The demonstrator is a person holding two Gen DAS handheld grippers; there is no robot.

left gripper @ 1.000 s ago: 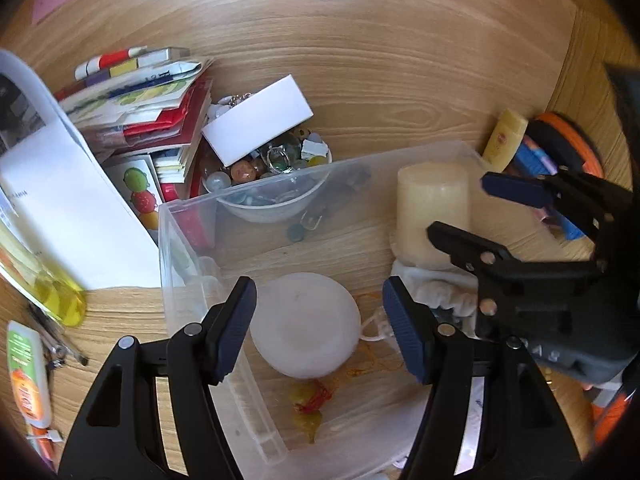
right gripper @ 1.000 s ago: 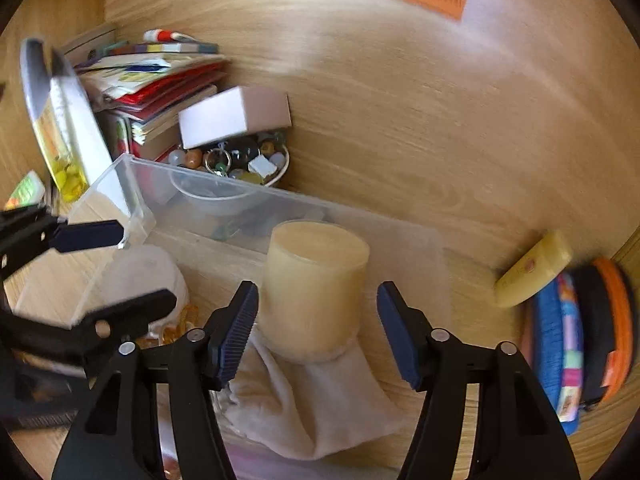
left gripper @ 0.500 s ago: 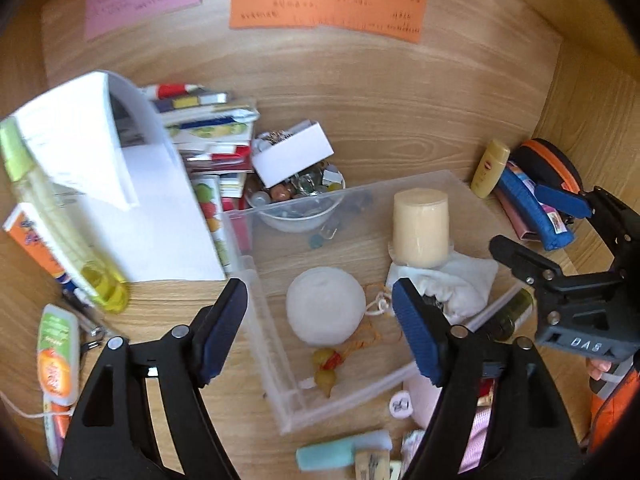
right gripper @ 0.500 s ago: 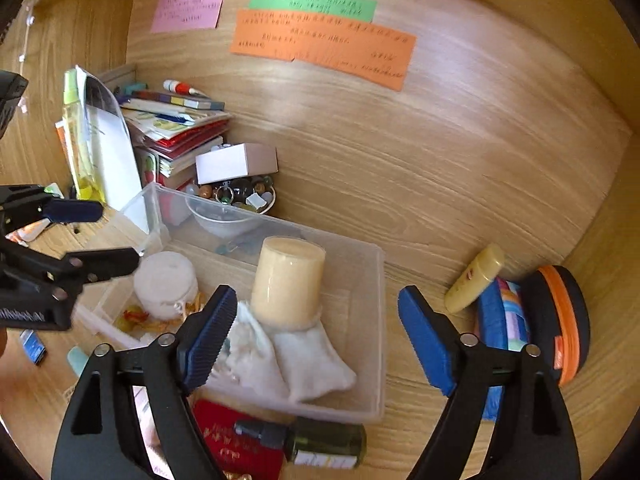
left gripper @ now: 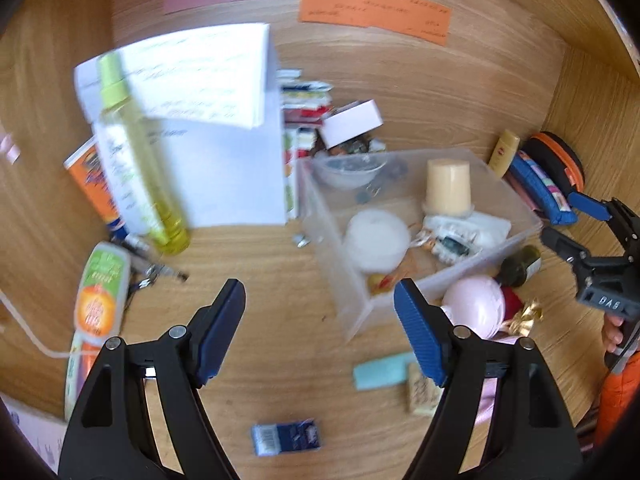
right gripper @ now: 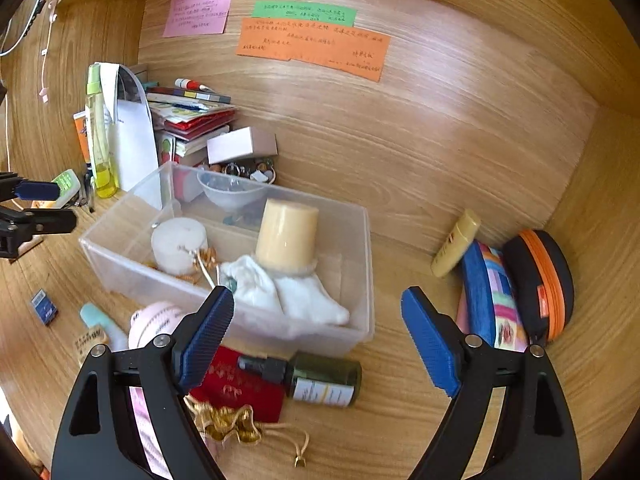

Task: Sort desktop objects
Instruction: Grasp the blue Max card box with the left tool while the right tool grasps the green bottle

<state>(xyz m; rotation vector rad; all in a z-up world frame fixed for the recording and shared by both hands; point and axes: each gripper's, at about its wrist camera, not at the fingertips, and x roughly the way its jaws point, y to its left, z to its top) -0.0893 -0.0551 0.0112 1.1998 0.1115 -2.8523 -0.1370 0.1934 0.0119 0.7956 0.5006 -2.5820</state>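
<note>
Nearest the lens in the left wrist view, hovering above bare desk (left gripper: 280,280) with the left gripper (left gripper: 320,320) spread wide and clasping nothing; lying just below it at 6 o'clock, a small blue packet (left gripper: 285,438), and at 4 o'clock a teal eraser-like block (left gripper: 380,368). Judging the step in hand as choosing the next loose item for the clear bin (right gripper: 362,280): lining up squarely over one small piece, coming down with both pads straddling it, and closing only once the pads are flanking its long sides, being careful not to nudge the neighbouring clutter. Hanging likewise wide apart and empty in the right wrist view, the right gripper (right gripper: 320,336), poised over the bin's near wall. Resting just beneath at 6 o'clock against that wall, a dark green bottle (right gripper: 320,378) on a red pouch (right gripper: 236,384), with a pink round thing (right gripper: 156,320) at 9 o'clock. Sitting farther in, inside the bin, a white cloth (right gripper: 288,292), a cream candle (right gripper: 287,236) upright on it, and a white round puff (right gripper: 178,244) at 10 o'clock. Leaning beyond, at 2 o'clock, a yellow tube (right gripper: 456,242) beside colourful cases (right gripper: 516,280).
</note>
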